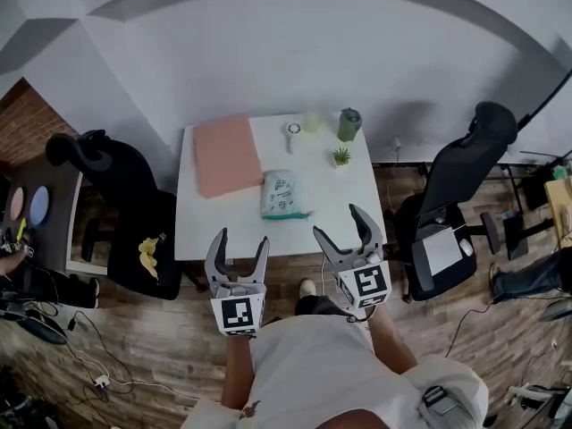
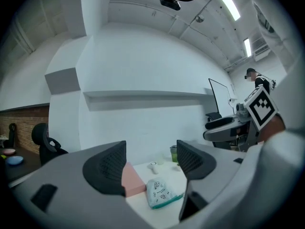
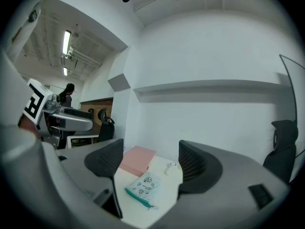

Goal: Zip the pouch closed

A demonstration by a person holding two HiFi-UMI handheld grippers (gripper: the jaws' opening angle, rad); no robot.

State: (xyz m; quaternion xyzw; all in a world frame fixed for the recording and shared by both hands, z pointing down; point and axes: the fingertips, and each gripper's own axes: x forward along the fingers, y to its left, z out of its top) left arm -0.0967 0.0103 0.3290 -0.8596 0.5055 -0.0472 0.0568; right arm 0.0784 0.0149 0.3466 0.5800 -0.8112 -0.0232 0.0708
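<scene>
Head view: one pouch [image 1: 284, 195] lies on the white table [image 1: 214, 235], near the middle and towards its near edge; its teal zip edge faces the person and runs crosswise along that edge. Both tools hang off the table's near side, clear of it; the left gripper [image 1: 242, 239] has its jaws spread with nothing between them, and the right gripper [image 1: 337, 222] is likewise spread and empty. The pouch sits ahead and between the two; the right looks slightly nearer. Also on the table: one pink pad [image 1: 227, 155] at the far left, one green cup [image 1: 349, 124] and one small plant [image 1: 341, 156] at the far right.

Left gripper view: the jaws of the left gripper [image 2: 150, 163] stand apart; the pouch [image 2: 159, 194] shows beyond them on the table, right of the pink pad [image 2: 131, 180].

Right gripper view: the right gripper [image 3: 147, 161] frames the pouch [image 3: 140, 189] between open jaws, well short of it; the zip edge is the side closest to the jaws, so a straight reach forward should meet it first.
</scene>
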